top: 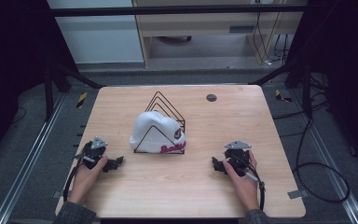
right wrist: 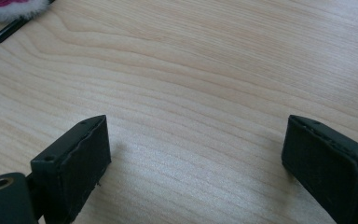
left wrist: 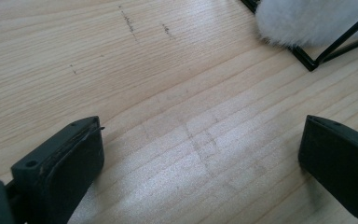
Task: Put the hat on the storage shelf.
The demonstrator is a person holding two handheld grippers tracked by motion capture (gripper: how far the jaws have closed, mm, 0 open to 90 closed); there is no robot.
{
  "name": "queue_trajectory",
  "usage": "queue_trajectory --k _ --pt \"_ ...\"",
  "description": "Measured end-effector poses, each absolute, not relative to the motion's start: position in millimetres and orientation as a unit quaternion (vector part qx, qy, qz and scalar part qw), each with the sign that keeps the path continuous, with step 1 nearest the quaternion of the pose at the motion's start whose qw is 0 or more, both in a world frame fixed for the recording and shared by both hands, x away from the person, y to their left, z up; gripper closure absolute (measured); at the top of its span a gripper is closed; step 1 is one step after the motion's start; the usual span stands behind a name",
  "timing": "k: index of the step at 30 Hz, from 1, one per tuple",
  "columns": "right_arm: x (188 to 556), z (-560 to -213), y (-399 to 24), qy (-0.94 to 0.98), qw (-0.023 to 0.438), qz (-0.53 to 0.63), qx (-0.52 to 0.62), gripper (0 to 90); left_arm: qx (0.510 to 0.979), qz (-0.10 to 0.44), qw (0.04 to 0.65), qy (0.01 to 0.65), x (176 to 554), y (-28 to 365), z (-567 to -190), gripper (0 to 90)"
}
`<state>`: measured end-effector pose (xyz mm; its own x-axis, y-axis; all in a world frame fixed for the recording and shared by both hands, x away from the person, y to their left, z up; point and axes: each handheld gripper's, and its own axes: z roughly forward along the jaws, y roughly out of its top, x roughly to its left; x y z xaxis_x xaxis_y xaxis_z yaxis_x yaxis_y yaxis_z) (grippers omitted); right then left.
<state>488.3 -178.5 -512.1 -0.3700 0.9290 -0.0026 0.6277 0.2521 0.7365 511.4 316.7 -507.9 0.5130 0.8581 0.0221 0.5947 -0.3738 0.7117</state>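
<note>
A white fleecy cap (top: 154, 133) is seen in the middle of the wooden table (top: 191, 186), sitting in a black wire rack (top: 168, 109) built of triangular frames. The cap is draped over the near frames, with its crown towards the left and far side and pink lettering along its near right edge. 1 thin wire of the nearest triangle crosses its front.

The left gripper (top: 114, 163) is held low at the near left of the table, and its jaws are spread wide with nothing between them. In the left gripper view a fluffy white edge of the cap (left wrist: 307, 21) and a corner of the rack (left wrist: 314, 60) are seen ahead and to the right. The right gripper (top: 216, 164) is held at the near right, its jaws likewise wide apart and empty over bare wood. Both grippers are well apart from the cap.

The cap is judged to be light, soft and easily squashed, so it is expected to fold and sag when lifted rather than keep its shape. The pile should offer good friction, and slipping is thought unlikely. The rack appears light and stiff, and could be dragged along if the fabric catches on a wire. A hold is best taken on the thick lower brim at the near left, clear of the wire, with a 2nd hold on the near right brim if steadying is needed.
</note>
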Motion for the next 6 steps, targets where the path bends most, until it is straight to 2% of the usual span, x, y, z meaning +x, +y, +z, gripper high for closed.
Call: queue_trajectory --k 6 --pt "487.1 -512.2 -176.1 0.750 0.233 0.328 0.525 6.6 0.805 0.199 0.331 0.451 511.6 316.8 -507.9 0.0"
